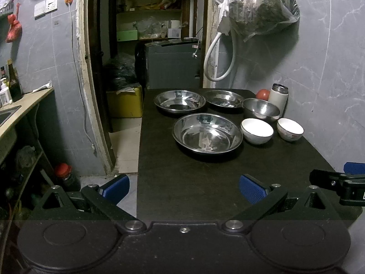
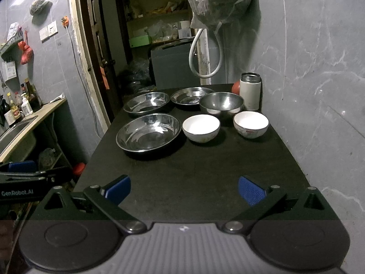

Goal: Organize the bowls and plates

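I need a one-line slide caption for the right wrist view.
Open right claw faces three steel plates, a steel bowl and two white bowls on a dark table.

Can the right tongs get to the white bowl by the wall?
Probably yes. The right tongs are open and empty, and bare table lies between them and that white bowl. Nothing stands in front of it.

text: "GenRobot.AI" | on: left gripper (image 2: 22, 166) body, white lettering | view: right wrist | other text: none legible
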A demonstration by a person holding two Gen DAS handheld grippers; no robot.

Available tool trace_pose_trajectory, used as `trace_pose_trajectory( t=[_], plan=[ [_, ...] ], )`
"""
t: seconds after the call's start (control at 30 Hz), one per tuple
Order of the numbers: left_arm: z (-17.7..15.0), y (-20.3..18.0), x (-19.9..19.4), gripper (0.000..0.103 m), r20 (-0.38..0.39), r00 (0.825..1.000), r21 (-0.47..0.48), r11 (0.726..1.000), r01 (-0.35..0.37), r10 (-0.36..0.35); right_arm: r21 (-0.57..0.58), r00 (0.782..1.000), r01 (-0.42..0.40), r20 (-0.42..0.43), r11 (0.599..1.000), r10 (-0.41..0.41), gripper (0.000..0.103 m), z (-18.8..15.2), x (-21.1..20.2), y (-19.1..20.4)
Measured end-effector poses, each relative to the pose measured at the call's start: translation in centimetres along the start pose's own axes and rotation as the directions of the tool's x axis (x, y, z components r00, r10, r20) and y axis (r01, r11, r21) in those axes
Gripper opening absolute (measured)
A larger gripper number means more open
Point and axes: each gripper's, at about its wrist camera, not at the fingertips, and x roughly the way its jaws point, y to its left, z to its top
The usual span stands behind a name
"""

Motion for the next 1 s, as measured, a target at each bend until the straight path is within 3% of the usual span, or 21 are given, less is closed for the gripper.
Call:
trace_pose_trajectory(
  t=[1.0],
  plan=[
    [0.04,-0.13,0.08,0.102,-0.004,1.000,0.004,1.000,-0.003,0.003,0.002,1.000,0.002,-0.011,1.000,-0.002,0.103,-0.23,0.65,0.07]
  ],
)
